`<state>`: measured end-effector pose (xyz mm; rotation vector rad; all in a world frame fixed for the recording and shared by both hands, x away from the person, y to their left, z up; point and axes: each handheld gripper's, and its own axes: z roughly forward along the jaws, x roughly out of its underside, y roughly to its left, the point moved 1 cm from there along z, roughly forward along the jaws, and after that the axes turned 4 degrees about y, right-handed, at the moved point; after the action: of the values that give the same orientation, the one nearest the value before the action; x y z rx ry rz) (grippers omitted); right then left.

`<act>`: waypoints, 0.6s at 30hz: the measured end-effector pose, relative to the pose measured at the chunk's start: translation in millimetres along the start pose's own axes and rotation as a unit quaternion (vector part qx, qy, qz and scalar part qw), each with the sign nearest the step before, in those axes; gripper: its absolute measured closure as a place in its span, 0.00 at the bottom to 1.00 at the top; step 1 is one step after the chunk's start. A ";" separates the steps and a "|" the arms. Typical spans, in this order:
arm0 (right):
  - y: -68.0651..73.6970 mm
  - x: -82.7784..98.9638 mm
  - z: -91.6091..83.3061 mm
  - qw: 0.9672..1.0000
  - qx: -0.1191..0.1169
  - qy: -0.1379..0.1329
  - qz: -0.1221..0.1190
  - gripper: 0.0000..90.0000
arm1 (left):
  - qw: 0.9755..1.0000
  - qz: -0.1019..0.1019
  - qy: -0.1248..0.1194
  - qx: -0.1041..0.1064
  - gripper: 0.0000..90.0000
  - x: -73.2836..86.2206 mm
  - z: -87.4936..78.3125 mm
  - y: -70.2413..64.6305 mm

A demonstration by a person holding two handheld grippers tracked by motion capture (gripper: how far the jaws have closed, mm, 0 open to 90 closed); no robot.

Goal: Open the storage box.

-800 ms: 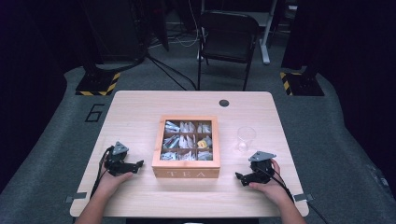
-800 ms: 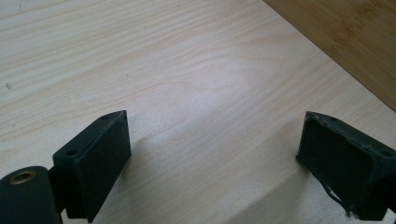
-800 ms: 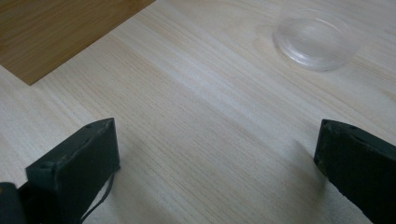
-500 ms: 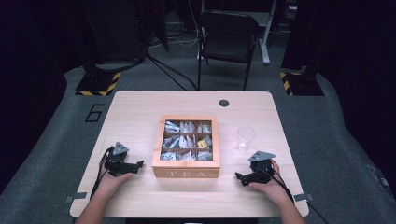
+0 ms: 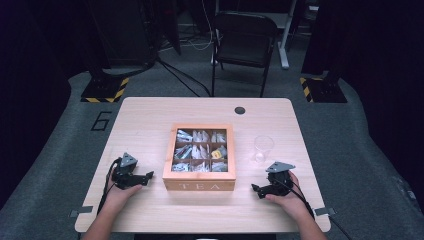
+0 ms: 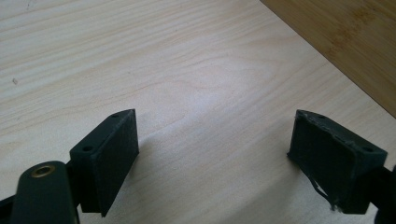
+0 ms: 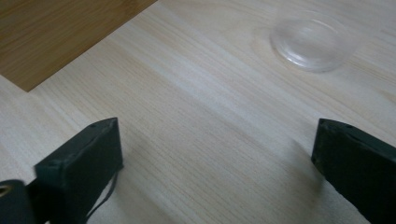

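Observation:
A wooden tea box marked TEA stands open in the middle of the table, its compartments holding several tea bags. A clear plastic cup stands upright to its right. My left gripper rests on the table left of the box, jaws wide apart over bare wood, the box's side showing at top right of its view. My right gripper lies near the front right, below the cup, jaws apart with nothing between them; the cup's base shows ahead of it.
The light wooden table has a dark round grommet near its far edge. A black chair stands behind the table on grey carpet. Hazard-striped stand bases sit at both far corners.

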<state>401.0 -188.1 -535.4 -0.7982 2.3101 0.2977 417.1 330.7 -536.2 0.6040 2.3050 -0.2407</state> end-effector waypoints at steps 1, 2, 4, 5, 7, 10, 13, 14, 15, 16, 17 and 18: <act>0.8 -0.4 -0.7 1.000 -0.002 0.001 0.007 0.06 | 1.000 0.000 0.002 0.001 0.17 -0.1 -0.3 0.1; 0.3 -0.8 -1.3 1.000 0.002 -0.001 0.006 0.10 | 1.000 -0.002 0.002 0.000 0.18 -0.1 -0.6 0.0; 0.4 -1.1 -2.0 1.000 0.003 0.000 0.008 0.13 | 1.000 -0.003 0.000 -0.001 0.20 -0.1 -1.2 0.4; -0.1 -2.5 -3.6 1.000 0.005 0.002 0.007 0.19 | 1.000 -0.004 0.000 -0.001 0.26 -0.2 -1.9 0.3; -0.5 -3.3 -4.1 1.000 0.006 0.002 0.004 0.22 | 1.000 -0.008 -0.003 -0.003 0.28 -0.3 -2.3 -0.4; 1.1 -4.6 -5.5 1.000 -0.001 0.001 0.005 0.33 | 1.000 -0.009 -0.002 0.004 0.32 -1.1 -3.5 -0.9; 4.0 -6.5 -6.0 1.000 -0.005 0.002 0.001 0.35 | 1.000 -0.006 -0.008 0.007 0.33 -2.5 -6.8 -2.4; 5.8 -7.4 -6.7 1.000 -0.007 0.002 0.002 0.35 | 1.000 -0.010 -0.013 0.008 0.33 -3.0 -8.3 -3.6; 7.3 -8.6 -7.0 1.000 -0.010 0.000 -0.002 0.35 | 1.000 -0.010 -0.016 0.012 0.33 -3.8 -9.8 -4.5; 8.9 -9.6 -7.6 1.000 -0.007 -0.001 -0.006 0.35 | 1.000 -0.012 -0.021 0.011 0.34 -4.3 -10.7 -6.2; 10.7 -11.0 -8.1 1.000 -0.008 -0.004 -0.009 0.35 | 1.000 -0.012 -0.023 0.016 0.34 -4.9 -11.9 -7.5; 12.6 -12.0 -9.0 1.000 -0.009 -0.004 -0.012 0.35 | 0.999 -0.013 -0.025 0.018 0.34 -5.4 -13.1 -9.1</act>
<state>395.7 -176.3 -520.8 -0.8306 2.2912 0.3104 408.1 325.2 -523.1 0.5803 2.2648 -0.3055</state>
